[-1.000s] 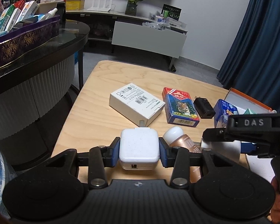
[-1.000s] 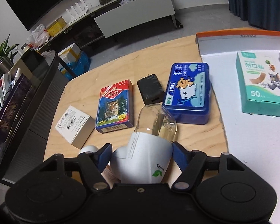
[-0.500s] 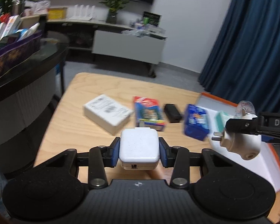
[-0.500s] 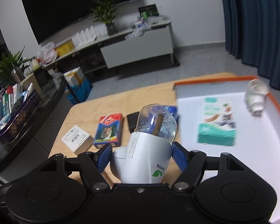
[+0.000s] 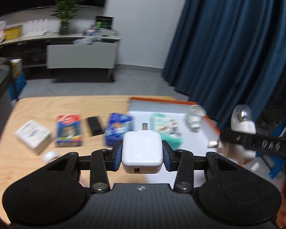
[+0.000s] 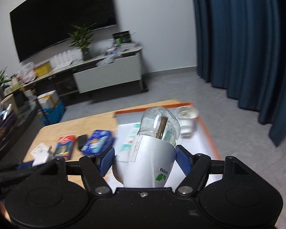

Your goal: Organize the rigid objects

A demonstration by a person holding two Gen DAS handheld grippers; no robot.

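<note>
Grippers both carry loads above the table [image 5: 47, 103], likely bound for the orange-rimmed tray [image 5: 212, 123] at right: left gripper [image 5: 142, 149] pinching a white charger [image 5: 142, 147], right gripper [image 6: 144, 159] clamping a white plug-in vaporizer [image 6: 148, 156].

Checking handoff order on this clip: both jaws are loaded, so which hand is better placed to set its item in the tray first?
Probably the right. Its gripper, holding the plug-in bottle, looks already over the tray. The left gripper, clamping the white charger, appears nearer the tray's left edge, with more table below.
</note>
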